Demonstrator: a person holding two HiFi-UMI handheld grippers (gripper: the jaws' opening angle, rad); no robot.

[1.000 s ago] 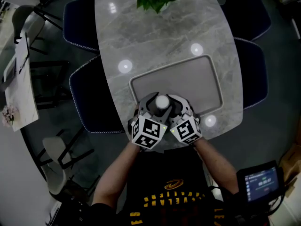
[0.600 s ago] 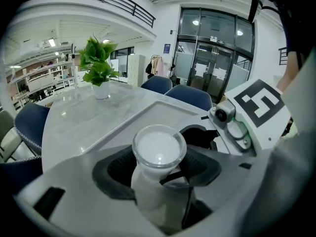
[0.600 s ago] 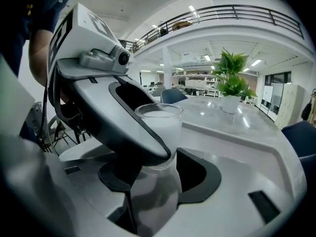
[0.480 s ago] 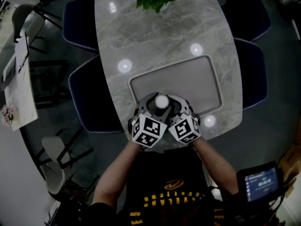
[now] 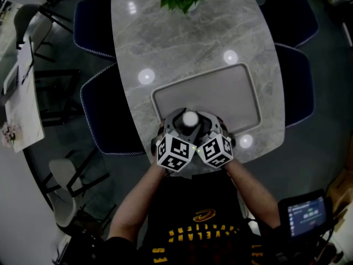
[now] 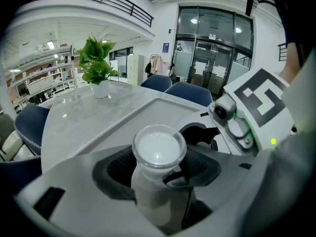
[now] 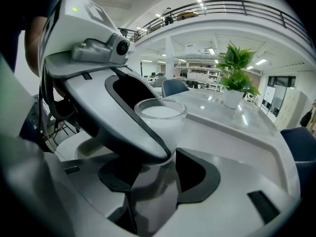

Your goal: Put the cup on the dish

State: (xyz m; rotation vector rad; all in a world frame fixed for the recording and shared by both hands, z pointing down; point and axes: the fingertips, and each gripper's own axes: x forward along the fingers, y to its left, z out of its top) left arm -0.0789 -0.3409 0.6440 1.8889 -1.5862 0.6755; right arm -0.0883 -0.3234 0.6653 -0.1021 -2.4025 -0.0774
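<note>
- the cup (image 5: 189, 118) sits over the near left corner of the rectangular dish (image 5: 237, 90) on the bench (image 5: 182, 37); its base is hidden.
- the left hand-held gripper (image 6: 158, 159) pinches the cup's body.
- the right hand-held gripper (image 7: 158, 169) straddles the cup too; the left's jaw hides whether its pads press.
</note>
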